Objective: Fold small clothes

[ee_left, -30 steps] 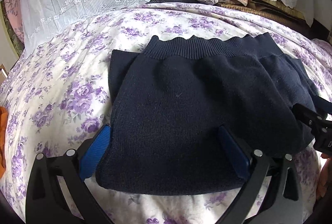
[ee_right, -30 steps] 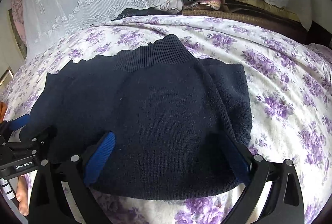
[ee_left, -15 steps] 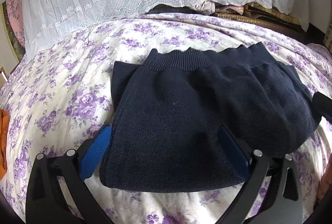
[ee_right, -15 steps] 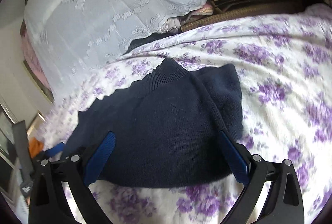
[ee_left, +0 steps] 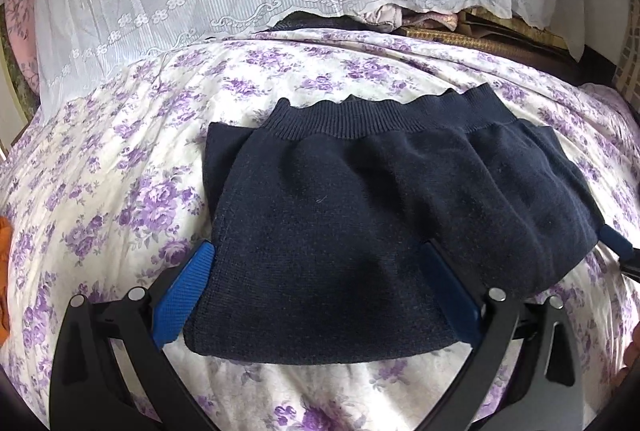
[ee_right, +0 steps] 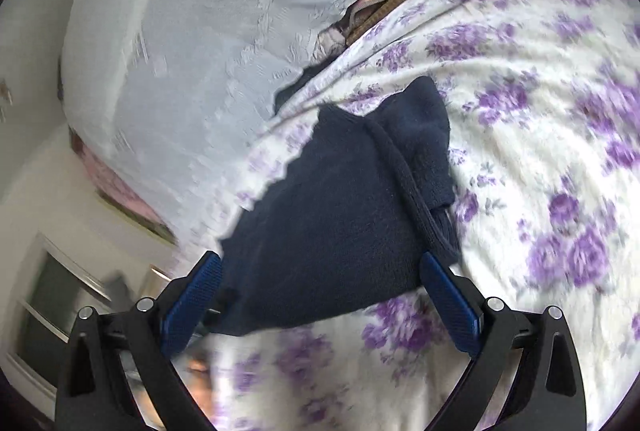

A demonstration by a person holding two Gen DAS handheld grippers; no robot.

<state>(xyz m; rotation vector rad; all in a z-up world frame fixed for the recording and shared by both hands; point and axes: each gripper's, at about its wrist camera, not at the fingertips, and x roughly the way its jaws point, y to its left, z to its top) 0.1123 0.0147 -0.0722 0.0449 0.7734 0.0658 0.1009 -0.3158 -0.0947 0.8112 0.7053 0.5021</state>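
Left wrist view: the folded navy knitted garment (ee_left: 372, 215) lies flat on the purple-flowered white bedspread (ee_left: 132, 159), ribbed band on the far side — the left gripper (ee_left: 316, 287) spread wide over its near edge. Right wrist view, tilted and blurred: the right gripper (ee_right: 316, 295) gapes apart too — gripping nothing.

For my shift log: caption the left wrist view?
Folded navy knit garment lies on purple-flowered bedsheet, left gripper open-jawed at its near edge.
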